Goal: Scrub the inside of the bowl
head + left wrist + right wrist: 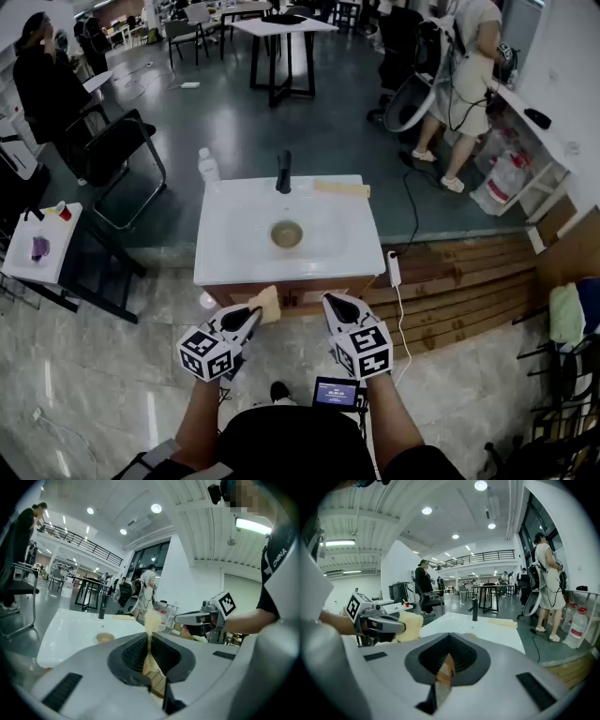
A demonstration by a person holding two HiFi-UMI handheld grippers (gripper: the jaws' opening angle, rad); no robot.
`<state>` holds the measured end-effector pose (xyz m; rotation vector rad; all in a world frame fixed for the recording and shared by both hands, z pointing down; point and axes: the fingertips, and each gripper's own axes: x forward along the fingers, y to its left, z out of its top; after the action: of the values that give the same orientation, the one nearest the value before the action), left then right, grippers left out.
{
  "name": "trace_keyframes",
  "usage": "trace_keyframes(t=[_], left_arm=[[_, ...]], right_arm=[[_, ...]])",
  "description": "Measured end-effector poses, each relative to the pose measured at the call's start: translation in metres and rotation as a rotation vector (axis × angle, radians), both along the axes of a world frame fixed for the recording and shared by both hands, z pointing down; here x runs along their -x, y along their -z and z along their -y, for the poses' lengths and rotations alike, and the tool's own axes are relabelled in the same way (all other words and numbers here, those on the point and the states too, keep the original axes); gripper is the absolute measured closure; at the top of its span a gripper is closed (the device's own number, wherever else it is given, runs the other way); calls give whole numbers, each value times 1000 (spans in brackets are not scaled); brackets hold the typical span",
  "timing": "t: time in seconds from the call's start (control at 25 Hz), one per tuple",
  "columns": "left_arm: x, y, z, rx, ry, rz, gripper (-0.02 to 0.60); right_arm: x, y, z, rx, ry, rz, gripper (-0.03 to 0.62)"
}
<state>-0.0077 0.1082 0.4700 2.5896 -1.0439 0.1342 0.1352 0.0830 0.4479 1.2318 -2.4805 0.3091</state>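
Note:
A small brownish bowl (287,233) sits in the middle of the white sink basin (234,253), and shows again as the bowl (104,638) in the left gripper view. My left gripper (255,314) is held short of the basin's near edge, shut on a pale yellow sponge (267,302). That sponge (151,619) sticks up between the closed jaws, and the sponge (410,620) also shows from the side. My right gripper (336,306) hovers beside it, to the right, shut with nothing between its jaws. Both grippers are well short of the bowl.
A black faucet (284,172) stands at the basin's far edge, with a plastic bottle (207,167) at the far left corner and a flat tan strip (341,188) at the far right. A black chair (117,150) and a small side table (37,246) stand to the left. A person (464,75) stands at the back right.

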Motion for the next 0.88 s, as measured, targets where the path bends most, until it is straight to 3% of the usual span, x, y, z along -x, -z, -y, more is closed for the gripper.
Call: trace_keyframes(t=[0.88], left_arm=[[-103,9,-120,28,74,5,565]], right_arm=[[-97,-7,-110,-9,72,24,585]])
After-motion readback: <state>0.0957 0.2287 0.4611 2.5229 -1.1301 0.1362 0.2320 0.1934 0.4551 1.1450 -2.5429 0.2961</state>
